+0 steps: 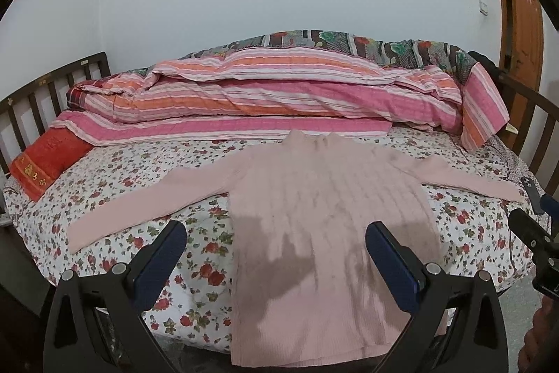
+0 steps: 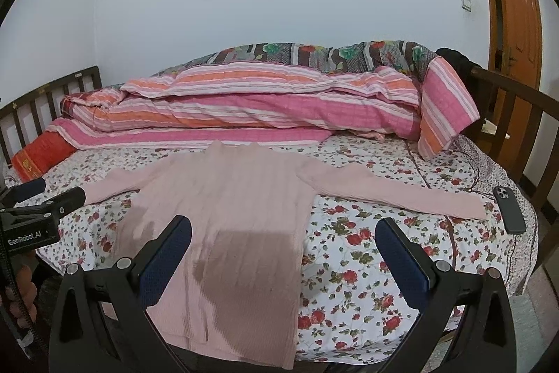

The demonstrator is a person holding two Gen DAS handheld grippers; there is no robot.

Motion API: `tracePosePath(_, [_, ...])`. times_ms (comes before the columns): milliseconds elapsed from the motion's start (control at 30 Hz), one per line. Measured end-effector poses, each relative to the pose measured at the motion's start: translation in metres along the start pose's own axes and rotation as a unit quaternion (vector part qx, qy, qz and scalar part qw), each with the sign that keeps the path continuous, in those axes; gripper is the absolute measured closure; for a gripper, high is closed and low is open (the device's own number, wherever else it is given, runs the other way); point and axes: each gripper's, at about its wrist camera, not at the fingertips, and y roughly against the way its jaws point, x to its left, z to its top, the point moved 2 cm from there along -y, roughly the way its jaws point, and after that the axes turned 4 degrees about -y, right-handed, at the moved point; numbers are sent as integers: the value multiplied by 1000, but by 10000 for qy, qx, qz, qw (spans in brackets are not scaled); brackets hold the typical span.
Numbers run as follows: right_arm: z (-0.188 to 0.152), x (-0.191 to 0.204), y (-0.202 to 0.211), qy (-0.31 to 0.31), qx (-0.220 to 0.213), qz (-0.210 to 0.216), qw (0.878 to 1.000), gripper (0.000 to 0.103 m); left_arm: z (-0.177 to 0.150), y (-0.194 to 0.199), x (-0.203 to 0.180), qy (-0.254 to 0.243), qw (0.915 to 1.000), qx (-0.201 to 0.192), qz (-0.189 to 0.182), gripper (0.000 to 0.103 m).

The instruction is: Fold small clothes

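A pale pink ribbed sweater (image 1: 325,198) lies flat on the floral bedsheet (image 1: 115,177), collar away from me, both sleeves spread out to the sides, hem at the bed's near edge. It also shows in the right wrist view (image 2: 230,198). My left gripper (image 1: 276,233) is open and empty, held above the sweater's lower body. My right gripper (image 2: 284,229) is open and empty, above the sweater's right side and the sheet (image 2: 367,250). The left gripper's body shows at the left edge of the right wrist view (image 2: 42,208).
A rolled striped pink and orange quilt (image 1: 265,93) lies along the far side of the bed. A red pillow (image 1: 45,163) sits at far left. A dark phone (image 2: 510,208) lies by the right sleeve end. Wooden bed rails (image 2: 517,114) stand left and right; a door (image 2: 517,9) is at right.
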Motion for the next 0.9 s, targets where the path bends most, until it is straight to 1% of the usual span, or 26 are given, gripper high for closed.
tracePosePath(100, [0,1,-2,12,42,-110,9999,0,0,0,2,6,10000,-7,56,0])
tracePosePath(200, [0,0,-5,-26,78,-119,9999,0,0,-2,3,8,10000,7,61,0])
tracePosePath(433, [-1,1,-13,42,198,-406,9990,0,-1,-8,2,-41,9999,6,106,0])
tracePosePath(667, [-2,6,-19,122,128,-495,9986,0,1,-16,3,-58,10000,-8,63,0])
tracePosePath(767, [0,10,-24,193,114,-619,9978,0,1,-22,7,-6,10000,17,43,0])
tracePosePath(833, [1,14,-30,227,126,-597,9979,0,-1,-29,12,27,10000,29,33,0])
tracePosePath(900, [2,16,-35,247,108,-571,9980,0,-5,-41,20,117,9998,93,115,0])
